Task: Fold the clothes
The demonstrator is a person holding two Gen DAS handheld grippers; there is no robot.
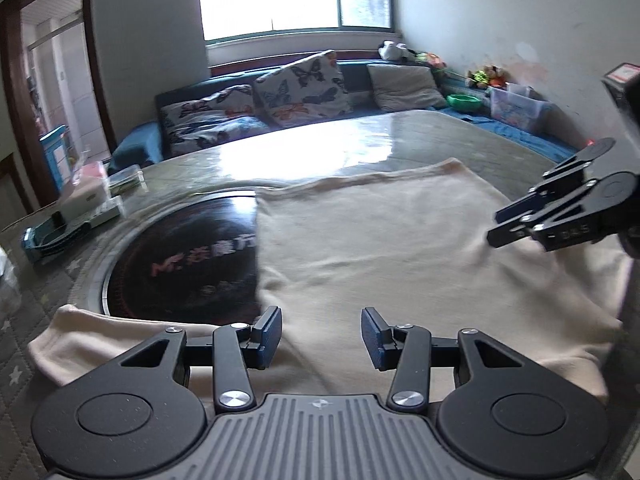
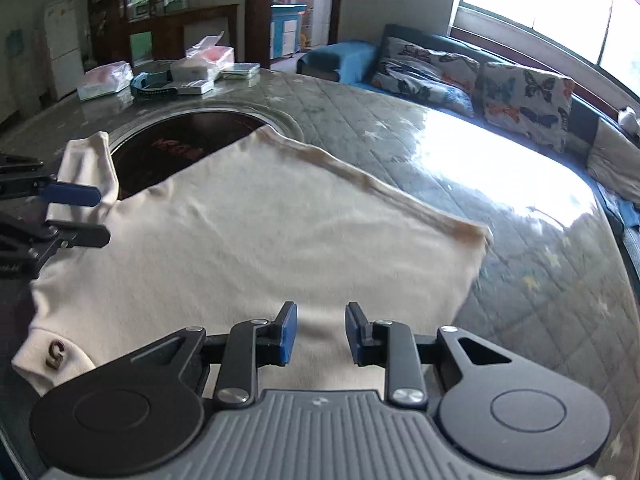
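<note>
Apparently both grippers [image 1: 322, 338] [image 2: 317, 333] ajar — empty.

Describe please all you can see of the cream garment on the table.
The cream garment looks like soft knit cloth, spread mostly flat on the quilted table cover. One corner overlaps the dark round plate. A sleeve end lies at one side, and a small brown mark sits near an edge. Neither gripper holds it.

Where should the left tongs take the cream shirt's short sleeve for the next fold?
Probably at the sleeve's hemmed cuff end, coming in low from the near table edge. It lies flat and sticks out sideways from the shirt beside the dark round inset, so its free edge is open. The left tongs already gape above it.
</note>
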